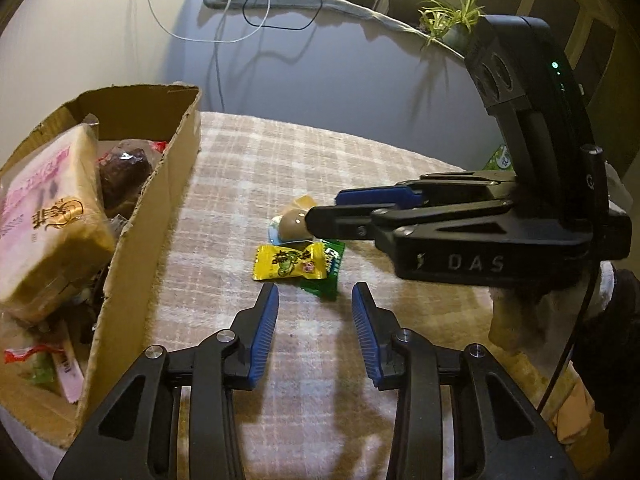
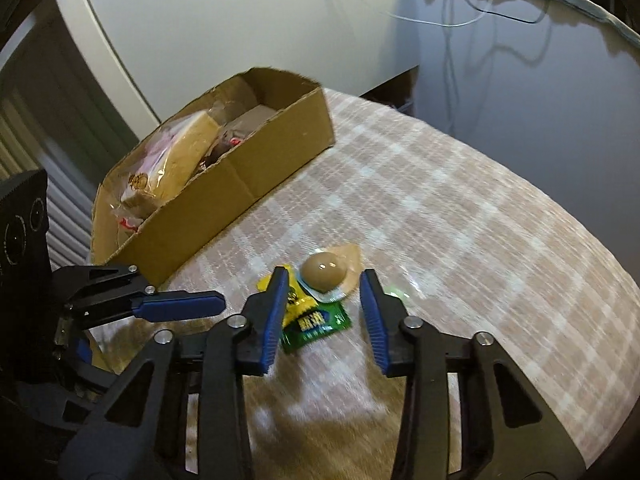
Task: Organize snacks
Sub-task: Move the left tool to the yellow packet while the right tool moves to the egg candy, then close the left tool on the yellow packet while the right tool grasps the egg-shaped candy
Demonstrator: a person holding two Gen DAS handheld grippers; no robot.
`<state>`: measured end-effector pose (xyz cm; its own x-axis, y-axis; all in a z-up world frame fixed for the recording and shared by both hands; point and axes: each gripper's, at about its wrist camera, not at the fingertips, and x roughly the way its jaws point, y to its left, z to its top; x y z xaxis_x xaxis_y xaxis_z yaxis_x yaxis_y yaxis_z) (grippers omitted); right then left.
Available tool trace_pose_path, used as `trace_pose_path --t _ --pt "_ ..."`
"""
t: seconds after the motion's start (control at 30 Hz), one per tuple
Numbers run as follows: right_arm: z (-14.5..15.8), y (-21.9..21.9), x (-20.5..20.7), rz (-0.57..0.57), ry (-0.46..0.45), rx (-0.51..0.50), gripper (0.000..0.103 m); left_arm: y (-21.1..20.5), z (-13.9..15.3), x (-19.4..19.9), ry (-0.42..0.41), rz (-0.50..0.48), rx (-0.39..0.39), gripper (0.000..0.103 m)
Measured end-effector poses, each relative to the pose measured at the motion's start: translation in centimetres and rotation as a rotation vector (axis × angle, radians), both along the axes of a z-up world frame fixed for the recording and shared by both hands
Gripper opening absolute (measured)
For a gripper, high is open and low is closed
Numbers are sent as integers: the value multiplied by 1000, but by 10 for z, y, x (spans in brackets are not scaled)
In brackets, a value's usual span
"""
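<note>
Closing on the brown jelly cup (image 2: 325,271) calls for the right gripper (image 2: 325,312) to straddle it squarely; its fingers stand apart, holding nothing. The left gripper (image 1: 315,322) is likewise part-open and empty, just short of the yellow candy packet (image 1: 289,261) on the checked counter (image 2: 460,240), near the cardboard box (image 1: 148,216).

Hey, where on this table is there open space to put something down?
Checked cloth lies bare right of the cardboard box and beyond the brown jelly cup. Crowded spots: the yellow packet, green packet, and the box's snack-filled inside.
</note>
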<state>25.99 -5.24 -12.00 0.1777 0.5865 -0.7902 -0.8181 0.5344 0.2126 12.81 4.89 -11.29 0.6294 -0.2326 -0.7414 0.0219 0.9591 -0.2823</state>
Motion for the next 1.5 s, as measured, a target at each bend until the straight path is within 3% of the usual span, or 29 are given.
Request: trace_pose_path --t 0.37,0.67,1.07,1.33,1.5 --pt "-21 25 -2 44 -68 -92 32 1 -10 13 15 10 7 36" --pt "-23 21 9 33 -39 -64 30 -4 -18 27 26 11 70 37" --pt "-25 -3 28 -10 -12 -27 30 -11 -19 48 28 17 122 56" --pt "-24 -14 31 -34 -15 -14 29 -13 -21 61 29 26 159 56" --pt "-24 -15 29 -31 -37 -22 28 -12 -22 59 19 45 175 41"
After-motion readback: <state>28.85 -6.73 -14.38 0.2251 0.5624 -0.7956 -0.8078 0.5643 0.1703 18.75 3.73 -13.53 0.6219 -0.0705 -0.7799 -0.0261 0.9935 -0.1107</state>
